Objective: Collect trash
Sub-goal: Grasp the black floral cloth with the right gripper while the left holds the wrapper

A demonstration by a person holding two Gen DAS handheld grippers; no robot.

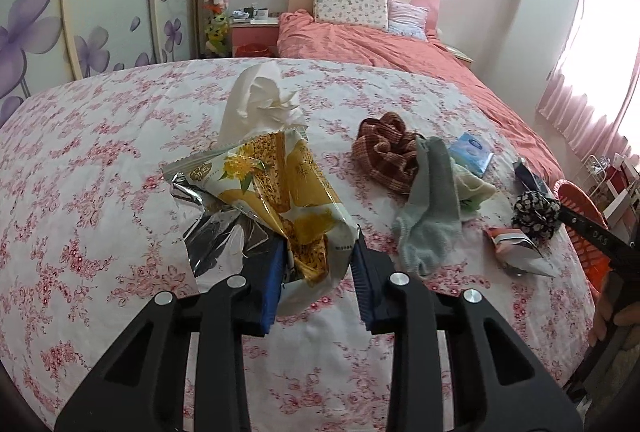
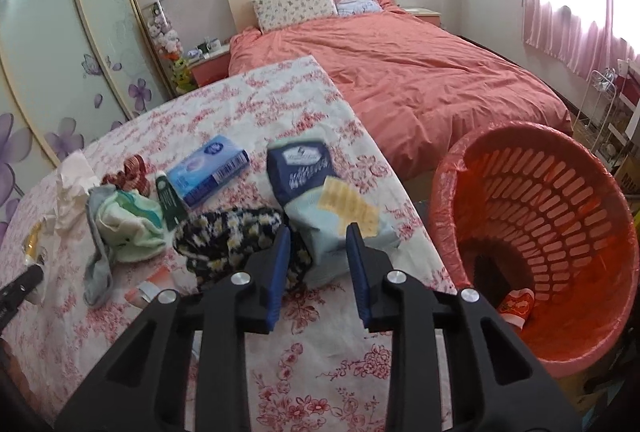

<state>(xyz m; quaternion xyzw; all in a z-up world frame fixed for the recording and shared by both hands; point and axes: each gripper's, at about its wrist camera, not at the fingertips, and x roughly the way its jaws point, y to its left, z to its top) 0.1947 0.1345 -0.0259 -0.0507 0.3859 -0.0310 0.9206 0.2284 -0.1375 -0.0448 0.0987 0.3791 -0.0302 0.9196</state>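
Yellow snack wrapper (image 1: 280, 192), print unreadable, is clamped in left tool (image 1: 318, 264); right tool (image 2: 318, 260) gapes above blue wrapper (image 2: 320, 192).

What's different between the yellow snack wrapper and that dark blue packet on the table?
The yellow wrapper sits between the left gripper fingers, torn open with silver lining showing; the blue packet lies on the tablecloth just beyond the open right gripper, ungripped. The wrapper is yellow and white with flower print; the packet is navy with white lettering and a pale lower part. Both are crumpled food-style packaging.
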